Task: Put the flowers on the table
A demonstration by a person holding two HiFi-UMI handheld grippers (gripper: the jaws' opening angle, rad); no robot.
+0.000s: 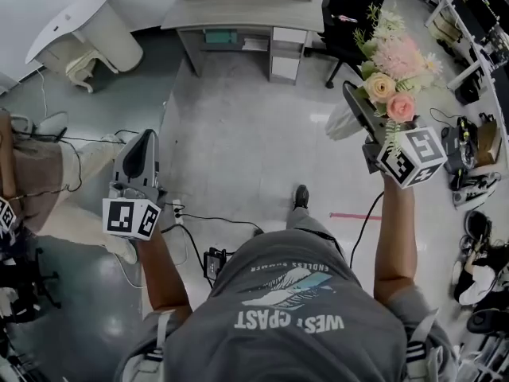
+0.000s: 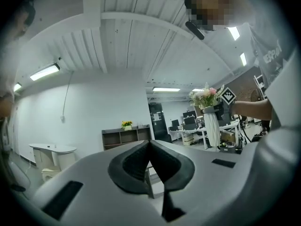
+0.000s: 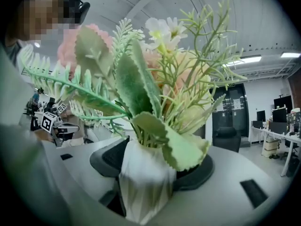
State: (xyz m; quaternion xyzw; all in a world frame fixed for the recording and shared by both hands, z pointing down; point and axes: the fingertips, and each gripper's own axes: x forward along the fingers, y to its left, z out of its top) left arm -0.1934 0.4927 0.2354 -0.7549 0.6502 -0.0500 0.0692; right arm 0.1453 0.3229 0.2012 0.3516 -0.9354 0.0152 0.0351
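A bouquet of pink, peach and white flowers [image 1: 394, 70] with green sprigs stands in a white ribbed vase [image 1: 342, 123]. My right gripper [image 1: 359, 110] is shut on that vase and holds it up at chest height, at the right of the head view. In the right gripper view the vase [image 3: 146, 182] sits squeezed between the dark pads [image 3: 109, 157], and the flowers [image 3: 155, 88] fill most of the picture. My left gripper [image 1: 143, 146] hangs at the left, over the floor. Its pads meet at the tips [image 2: 150, 147] with nothing between them. The left gripper view also shows the bouquet [image 2: 205, 97] far off to the right.
A grey desk [image 1: 238, 10] with drawers stands ahead, a black office chair [image 1: 350, 6] to its right. A white rounded table [image 1: 71, 22] is at far left. Cables [image 1: 199, 221] lie on the floor. Another person's leg [image 1: 48, 181] is at left, cluttered desks at right.
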